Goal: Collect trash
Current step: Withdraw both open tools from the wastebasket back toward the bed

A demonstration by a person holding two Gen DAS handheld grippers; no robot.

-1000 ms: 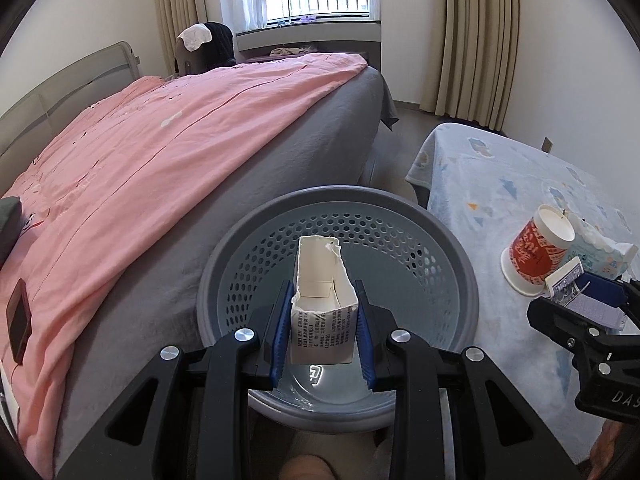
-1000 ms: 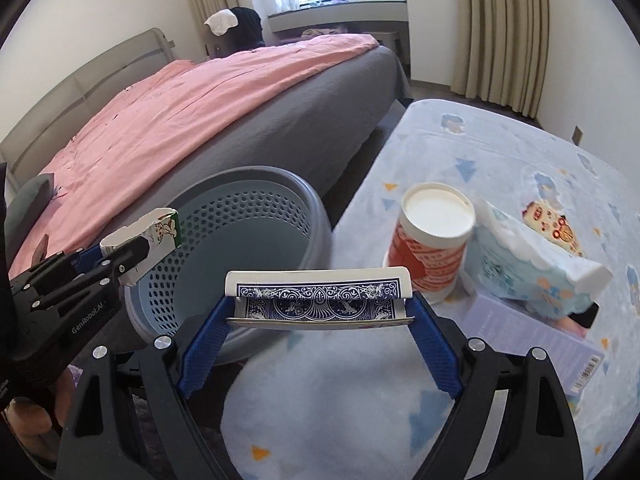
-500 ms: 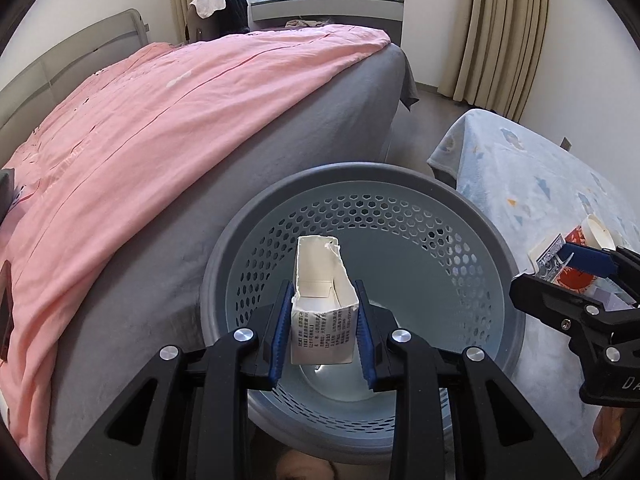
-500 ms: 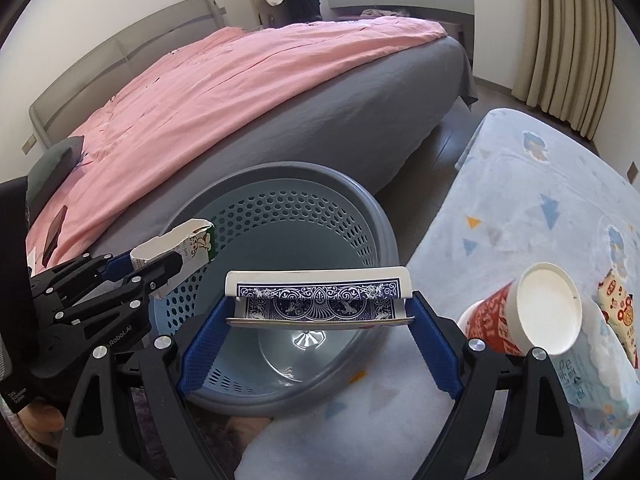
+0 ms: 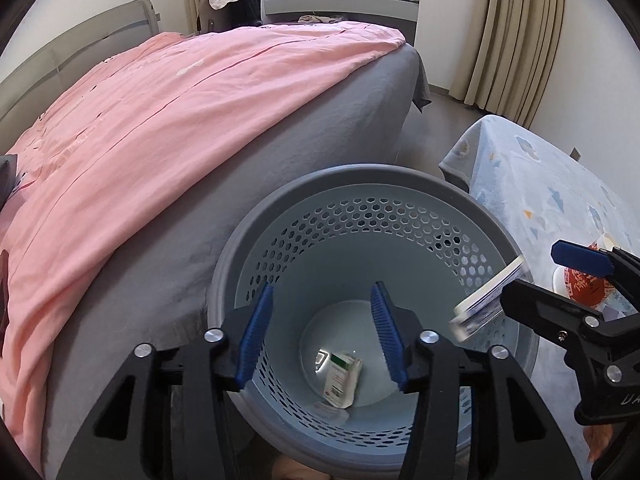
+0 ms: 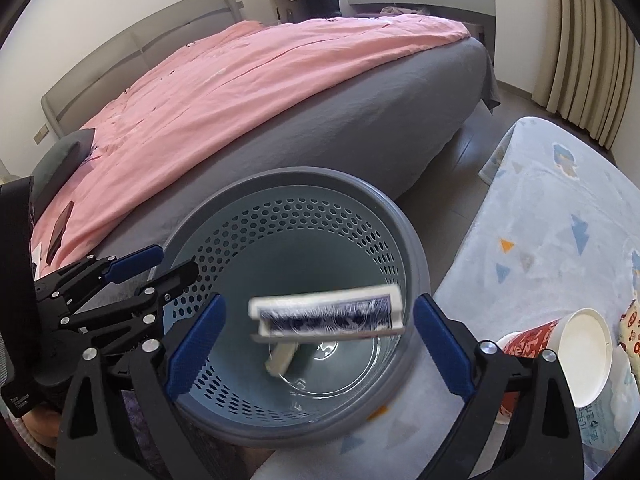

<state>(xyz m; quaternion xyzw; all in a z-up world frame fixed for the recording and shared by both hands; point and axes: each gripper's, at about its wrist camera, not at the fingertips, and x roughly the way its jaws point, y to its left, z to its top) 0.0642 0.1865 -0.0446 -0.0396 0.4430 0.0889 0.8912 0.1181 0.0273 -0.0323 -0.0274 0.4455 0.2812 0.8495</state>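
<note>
A grey perforated trash basket [image 5: 360,184] stands beside the bed and also shows in the right wrist view [image 6: 304,184]. My left gripper [image 5: 322,330] is open and empty above it. A small white carton [image 5: 342,380] lies on the basket's bottom; in the right wrist view it [image 6: 282,356] shows blurred. My right gripper [image 6: 318,344] is open over the basket. A blue-backed card box [image 6: 326,314] is blurred in mid-air between its jaws, touching neither. The box also shows in the left wrist view [image 5: 486,300], at the basket's right rim.
A bed with a pink cover [image 5: 160,112] fills the left. A table with a pale blue patterned cloth [image 6: 560,216] stands at the right, holding a red and white paper cup [image 6: 560,352] and a tissue pack. Curtains and a window are at the back.
Both grippers have opened over the basket. The carton fell from the left gripper to the basket's bottom. The card box has left the right gripper's jaws and is dropping.
</note>
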